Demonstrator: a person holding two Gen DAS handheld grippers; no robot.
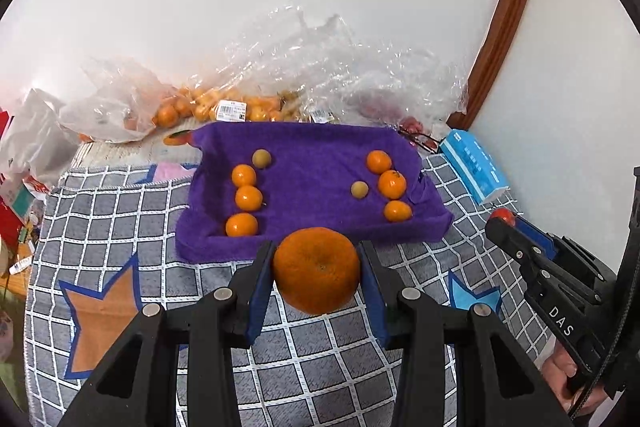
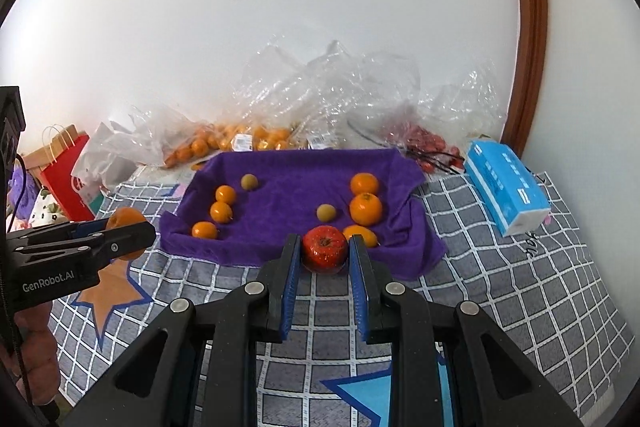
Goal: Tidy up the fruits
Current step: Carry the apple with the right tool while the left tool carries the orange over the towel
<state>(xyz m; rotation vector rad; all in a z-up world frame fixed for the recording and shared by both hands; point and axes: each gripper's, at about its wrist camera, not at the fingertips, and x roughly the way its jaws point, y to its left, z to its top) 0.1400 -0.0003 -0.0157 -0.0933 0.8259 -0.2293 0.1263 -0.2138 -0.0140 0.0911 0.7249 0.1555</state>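
Note:
My left gripper [image 1: 316,263] is shut on a large orange [image 1: 316,269], held above the checked cloth just in front of the purple towel [image 1: 312,167]. My right gripper [image 2: 325,251] is shut on a small red fruit [image 2: 325,248], held at the towel's near edge [image 2: 296,187]. On the towel, three small oranges [image 1: 245,201] and a greenish fruit [image 1: 261,159] lie in a left column; three oranges [image 1: 392,185] and another greenish fruit [image 1: 359,189] lie on the right. Each gripper shows in the other's view, the right one [image 1: 505,221] and the left one [image 2: 128,229].
Clear plastic bags with oranges [image 1: 208,107] and red fruit [image 2: 424,143] lie behind the towel against the wall. A blue tissue pack [image 2: 506,183] lies at the right. A red paper bag [image 2: 66,171] stands at the left. A grey checked cloth [image 1: 320,347] covers the surface.

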